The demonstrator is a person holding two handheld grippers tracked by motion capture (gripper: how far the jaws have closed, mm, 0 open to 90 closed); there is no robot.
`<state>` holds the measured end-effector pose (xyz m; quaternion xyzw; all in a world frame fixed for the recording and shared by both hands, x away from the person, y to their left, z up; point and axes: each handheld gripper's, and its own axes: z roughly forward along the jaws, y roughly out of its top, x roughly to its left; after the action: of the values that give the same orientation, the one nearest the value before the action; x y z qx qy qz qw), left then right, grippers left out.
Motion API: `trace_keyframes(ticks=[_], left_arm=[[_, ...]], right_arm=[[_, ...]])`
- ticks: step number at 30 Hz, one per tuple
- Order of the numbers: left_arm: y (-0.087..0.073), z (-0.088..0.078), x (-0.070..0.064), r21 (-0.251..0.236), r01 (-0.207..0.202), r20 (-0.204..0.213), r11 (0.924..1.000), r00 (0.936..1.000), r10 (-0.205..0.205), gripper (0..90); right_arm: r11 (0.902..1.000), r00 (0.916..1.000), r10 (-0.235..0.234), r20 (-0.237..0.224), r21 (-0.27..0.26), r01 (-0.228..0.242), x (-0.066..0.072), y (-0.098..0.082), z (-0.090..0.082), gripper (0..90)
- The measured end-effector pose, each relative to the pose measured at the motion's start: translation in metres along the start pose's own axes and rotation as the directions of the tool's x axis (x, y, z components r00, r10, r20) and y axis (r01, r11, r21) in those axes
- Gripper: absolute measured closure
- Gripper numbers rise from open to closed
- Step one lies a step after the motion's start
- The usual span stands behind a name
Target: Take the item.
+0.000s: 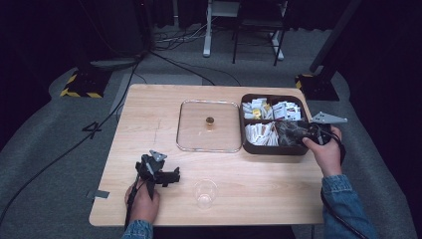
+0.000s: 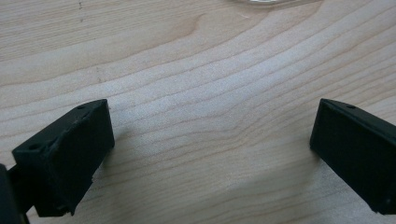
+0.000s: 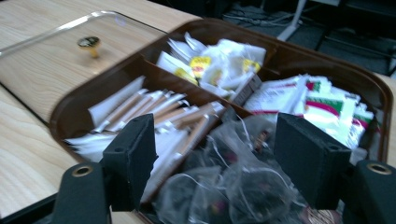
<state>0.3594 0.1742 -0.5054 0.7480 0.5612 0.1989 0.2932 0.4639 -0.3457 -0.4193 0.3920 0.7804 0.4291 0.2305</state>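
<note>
A brown compartment box [image 1: 272,150] sits at the table's right and holds packets, paper sticks and mesh tea bags. My right gripper [image 1: 291,133] reaches into its near right compartment from the right. In the right gripper view my right gripper [image 3: 222,158] is open, its jaws standing either side of a heap of mesh tea bags [image 3: 233,186], with no pad clearly pressing on them. Paper sticks [image 3: 154,112] lie in the compartment to the left. My left gripper [image 1: 173,177] rests low at the front left, open over bare wood [image 2: 210,70], with nothing between its fingers.
A clear glass lid [image 1: 209,126] with a small gold knob [image 1: 210,120] lies flat at the table's middle, against the box's left side. A clear plastic cup [image 1: 205,193] stands near the front edge, just right of my left gripper. Cables and stands crowd the floor behind.
</note>
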Motion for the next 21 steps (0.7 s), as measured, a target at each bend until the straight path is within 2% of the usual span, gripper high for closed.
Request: trace_keyframes(ticks=[6,10,12,13,14,15,16,21], left_arm=[[0.0,0.0,0.0,0.0,0.0,0.0,1.0,1.0,0.0,0.0],[0.0,0.0,0.0,0.0,-0.001,0.0,1.0,1.0,0.001,0.0],[0.0,0.0,0.0,0.0,0.0,0.0,1.0,1.0,0.0,0.0],[0.0,0.0,0.0,0.0,0.0,0.0,1.0,1.0,0.0,0.1],[0.0,0.0,0.0,0.0,0.0,0.0,1.0,1.0,0.0,0.1],[0.0,0.0,0.0,0.0,-0.001,-0.001,1.0,1.0,0.001,0.1],[0.0,0.0,0.0,0.0,-0.002,-0.001,1.0,1.0,0.002,0.0],[0.0,0.0,0.0,0.0,0.0,0.0,1.0,1.0,0.0,0.0]], right_arm=[[0.9993,0.9983,0.001,0.057,0.037,-0.003,-0.009,-0.01,0.005,32.3],[0.9979,0.9977,0.003,0.067,0.064,-0.008,-0.013,-0.016,0.008,35.4],[0.996,0.9978,0.003,0.066,0.089,-0.009,-0.015,-0.021,0.012,41.9],[0.996,0.9978,0.003,0.066,0.089,-0.009,-0.015,-0.021,0.012,41.9],[0.9949,0.9981,0.002,0.061,0.1,-0.008,-0.017,-0.024,0.013,48.4],[0.9949,0.9981,0.002,0.061,0.1,-0.008,-0.017,-0.024,0.013,48.4],[0.9932,0.9985,0.002,0.054,0.116,-0.008,-0.018,-0.027,0.015,53.4],[0.9914,0.9984,-0.001,0.056,0.131,-0.006,-0.02,-0.031,0.017,60.2]])
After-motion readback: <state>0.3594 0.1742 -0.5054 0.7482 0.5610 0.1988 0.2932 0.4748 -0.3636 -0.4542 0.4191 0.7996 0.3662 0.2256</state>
